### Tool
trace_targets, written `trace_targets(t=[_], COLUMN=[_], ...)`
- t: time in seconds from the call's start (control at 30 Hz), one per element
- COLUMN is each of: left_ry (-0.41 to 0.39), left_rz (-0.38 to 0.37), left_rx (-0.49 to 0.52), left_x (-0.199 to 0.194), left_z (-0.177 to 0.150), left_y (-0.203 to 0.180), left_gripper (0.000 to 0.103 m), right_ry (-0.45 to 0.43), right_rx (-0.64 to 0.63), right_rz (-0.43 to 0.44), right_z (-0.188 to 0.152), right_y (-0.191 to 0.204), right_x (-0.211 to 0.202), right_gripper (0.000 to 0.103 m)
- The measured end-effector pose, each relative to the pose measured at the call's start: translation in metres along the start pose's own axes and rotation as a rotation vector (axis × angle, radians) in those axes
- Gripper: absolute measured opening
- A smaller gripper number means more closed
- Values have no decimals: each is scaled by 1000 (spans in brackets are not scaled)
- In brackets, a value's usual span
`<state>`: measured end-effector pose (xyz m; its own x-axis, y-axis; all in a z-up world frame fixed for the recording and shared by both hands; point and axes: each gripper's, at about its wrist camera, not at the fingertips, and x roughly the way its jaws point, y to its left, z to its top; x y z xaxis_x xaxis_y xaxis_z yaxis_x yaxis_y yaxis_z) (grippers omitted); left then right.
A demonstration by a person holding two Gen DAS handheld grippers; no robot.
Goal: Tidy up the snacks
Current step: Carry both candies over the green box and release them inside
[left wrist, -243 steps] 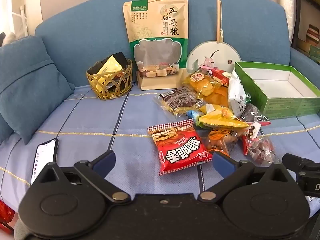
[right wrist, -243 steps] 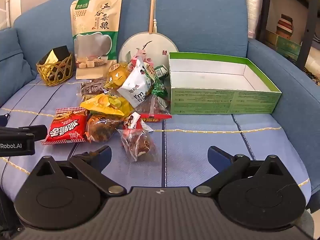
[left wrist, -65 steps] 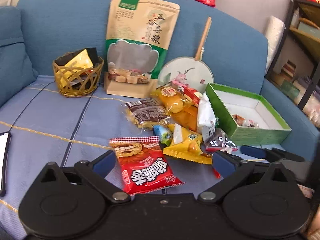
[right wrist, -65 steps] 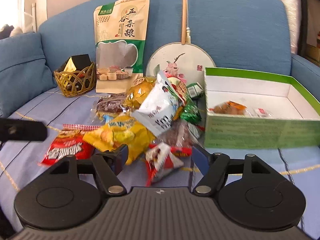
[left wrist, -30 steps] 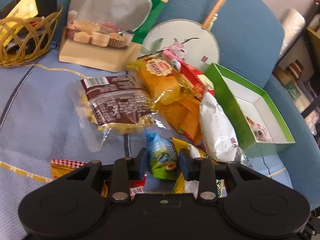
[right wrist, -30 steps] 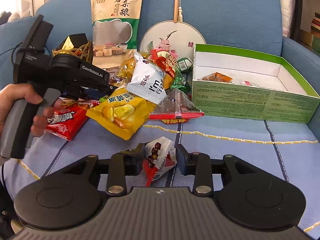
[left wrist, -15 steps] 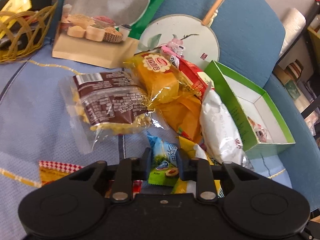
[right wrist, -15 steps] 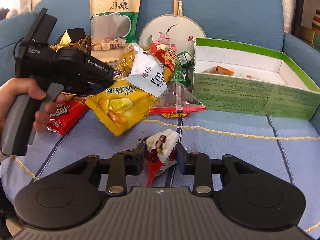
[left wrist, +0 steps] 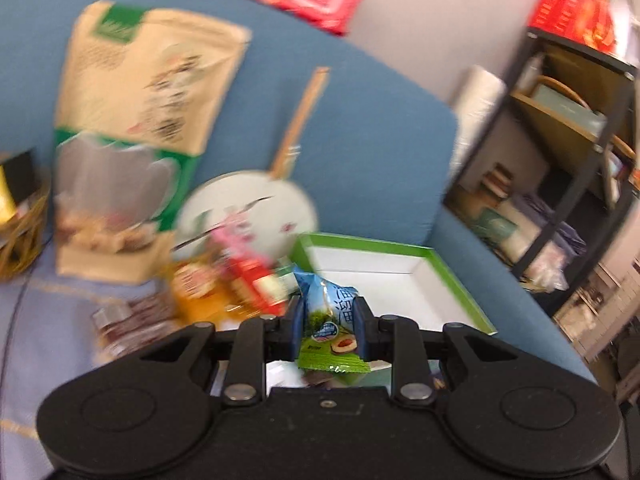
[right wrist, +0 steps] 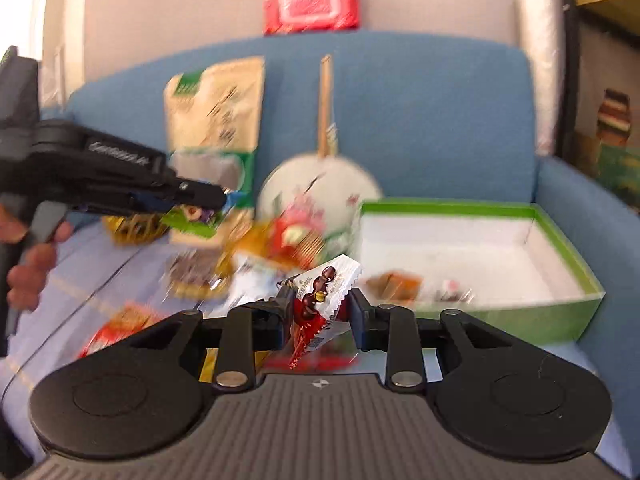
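The left gripper (left wrist: 327, 328) is clamped on a blue-and-green snack packet (left wrist: 329, 322). A second ago that packet lay in the pile; now it hangs clear of the sofa, before the green box (left wrist: 452, 276). The right gripper (right wrist: 320, 318), jaws closing, has lifted a chocolate packet (right wrist: 322, 294) the same way. Both look ready to drop into the box (right wrist: 568, 264), beside the snacks already inside.

The green box (right wrist: 472, 264) stands open on top, its white floor mostly bare apart from a few small snacks (right wrist: 400, 282) near the front wall. To its left a blurred heap of snack packets (right wrist: 280, 248) crowds the sofa seat (right wrist: 96, 272), with a round fan (right wrist: 320, 188) propped behind.
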<state>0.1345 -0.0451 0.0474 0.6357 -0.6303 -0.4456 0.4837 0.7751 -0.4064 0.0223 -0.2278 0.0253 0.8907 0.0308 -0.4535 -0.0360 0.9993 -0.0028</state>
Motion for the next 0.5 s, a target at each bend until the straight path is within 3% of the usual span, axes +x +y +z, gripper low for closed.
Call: trace_targets(t=[0.2, 0.5], left_ry=[36, 124], left_rz=[-17, 14], left_rx=[106, 153], left_x=[59, 149], left_z=[11, 10], left_y=[-43, -52], left_gripper=[5, 7], right_ry=[-49, -40], right_rx=[42, 46], right_rz=[-94, -129], right_z=[5, 4], right_y=[-42, -90], right_x=[31, 84], right_gripper=[52, 52])
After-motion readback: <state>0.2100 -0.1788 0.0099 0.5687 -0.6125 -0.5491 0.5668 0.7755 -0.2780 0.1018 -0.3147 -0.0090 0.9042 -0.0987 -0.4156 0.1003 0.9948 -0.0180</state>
